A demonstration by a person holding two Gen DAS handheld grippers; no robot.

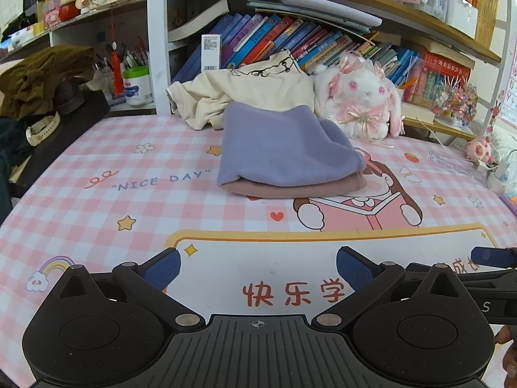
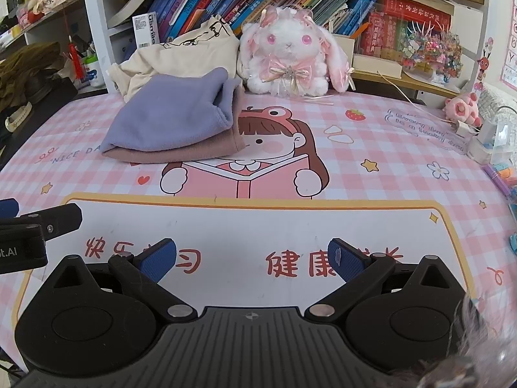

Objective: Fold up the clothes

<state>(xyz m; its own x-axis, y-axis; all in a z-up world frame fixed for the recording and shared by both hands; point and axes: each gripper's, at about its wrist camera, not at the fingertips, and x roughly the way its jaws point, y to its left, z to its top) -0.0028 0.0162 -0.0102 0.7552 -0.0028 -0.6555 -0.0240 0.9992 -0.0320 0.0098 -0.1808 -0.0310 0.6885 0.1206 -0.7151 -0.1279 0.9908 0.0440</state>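
Clothes: two folded pieces stacked mid-tabletop, purple garment (image 1: 284, 145) on top of the pink-brown garment (image 1: 300, 187); an unfolded cream garment (image 1: 245, 93) is bunched behind them against the bookshelf (image 1: 290, 42), just beside the plush rabbit (image 1: 362, 97). Left hand-held gripper (image 1: 258, 268) has its jaws spread wide, nothing between them, hovering over the near part of the tabletop (image 1: 129, 194). Right hand-held gripper (image 2: 252, 258) likewise wide open and empty, close alongside the left. Judgement: stack looks done, cream piece is likely next. Risks: reaching over the stack to get it could drag the purple layer off or undo its fold, since the cream fabric touches the stack's back edge. Pulling the cream piece forward may also snag the rabbit or tip the white box (image 1: 210, 52) leaning on the books. The grippers sit near each other, so a collision on a crossed reach is possible.
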